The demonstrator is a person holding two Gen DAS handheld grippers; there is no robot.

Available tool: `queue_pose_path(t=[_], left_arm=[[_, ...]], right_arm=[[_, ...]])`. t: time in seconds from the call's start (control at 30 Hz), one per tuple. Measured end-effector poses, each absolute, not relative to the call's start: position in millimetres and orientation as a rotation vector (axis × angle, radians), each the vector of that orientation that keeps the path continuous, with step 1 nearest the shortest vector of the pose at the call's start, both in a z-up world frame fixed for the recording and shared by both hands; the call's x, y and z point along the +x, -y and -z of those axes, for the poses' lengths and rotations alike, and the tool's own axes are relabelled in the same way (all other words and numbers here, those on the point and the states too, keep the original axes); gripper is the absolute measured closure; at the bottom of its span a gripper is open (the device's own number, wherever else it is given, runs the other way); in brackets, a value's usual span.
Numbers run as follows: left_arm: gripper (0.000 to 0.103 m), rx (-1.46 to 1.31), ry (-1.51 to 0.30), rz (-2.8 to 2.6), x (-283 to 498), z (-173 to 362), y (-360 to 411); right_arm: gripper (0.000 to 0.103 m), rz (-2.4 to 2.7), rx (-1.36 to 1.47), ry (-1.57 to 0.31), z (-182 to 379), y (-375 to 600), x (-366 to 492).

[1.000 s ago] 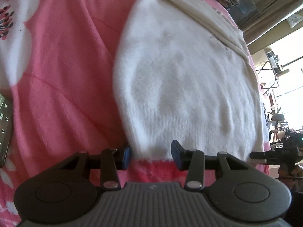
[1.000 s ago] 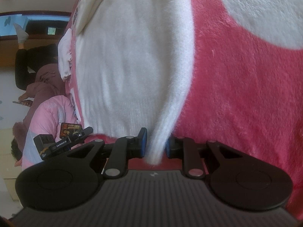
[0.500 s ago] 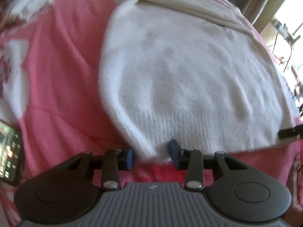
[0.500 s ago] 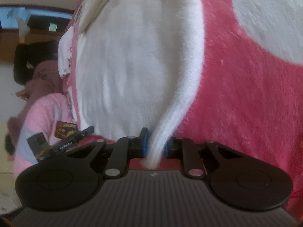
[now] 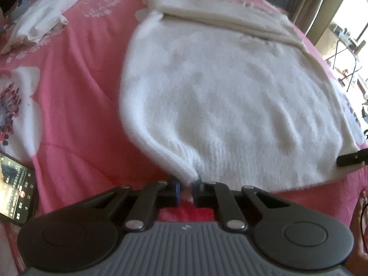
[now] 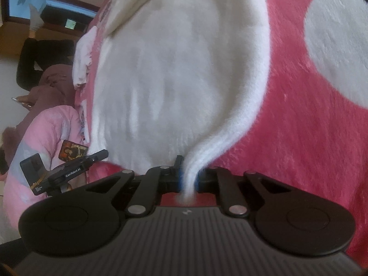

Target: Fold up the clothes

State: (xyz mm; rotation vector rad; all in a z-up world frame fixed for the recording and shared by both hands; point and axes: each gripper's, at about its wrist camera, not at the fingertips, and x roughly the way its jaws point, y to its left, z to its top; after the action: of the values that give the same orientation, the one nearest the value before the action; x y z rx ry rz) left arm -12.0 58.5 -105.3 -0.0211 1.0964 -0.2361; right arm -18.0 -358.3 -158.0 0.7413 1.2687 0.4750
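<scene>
**Both grippers pinching the sweater hem corners**

White fuzzy sweater (image 5: 225,96) lies flat on the pink blanket (image 5: 76,87). Long axis runs away from both cameras: ribbed hem nearest, top end far, where a cream folded-over part (image 5: 220,16) crosses it.

Left gripper (image 5: 187,189): jaws closing, the near left hem corner drawn into a point between the pads. Fabric pulled taut from that corner up the sweater's left edge.

Right gripper (image 6: 189,180): jaws closing on the opposite hem corner; a narrow tail of white knit passes between the blue pads (image 6: 181,179) and pokes out behind them. Sweater (image 6: 174,64) stretches away up the frame, blanket (image 6: 299,126) to its right.

Other items: phone (image 5: 16,186), screen lit, on the blanket at the left edge, well apart from the sweater. White cloth (image 5: 39,23) bunched at the far left. A person's sleeve, pink (image 6: 41,138), behind the left gripper in the right wrist view.
</scene>
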Motion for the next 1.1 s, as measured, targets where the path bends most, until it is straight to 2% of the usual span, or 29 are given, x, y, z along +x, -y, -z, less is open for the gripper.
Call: queue_pose_path(t=[0.3,0.63,1.1], left_arm=[[0.093,-0.045,-0.932,0.237,-6.3,59.7,-58.1],[0.093,0.018,-0.843,0.219,35.5,27.0,-45.8],[0.094,0.101,-0.827,0.118,162.0,4.7,-14.9]], right_arm=[[0.096,-0.522,0.725,-1.103,122.0,365.2,-6.0],[0.096,-0.511,0.661,-0.914,69.8,382.1,37.2],[0.096,-0.464,0.477,-0.793,21.8,379.7,135.2]])
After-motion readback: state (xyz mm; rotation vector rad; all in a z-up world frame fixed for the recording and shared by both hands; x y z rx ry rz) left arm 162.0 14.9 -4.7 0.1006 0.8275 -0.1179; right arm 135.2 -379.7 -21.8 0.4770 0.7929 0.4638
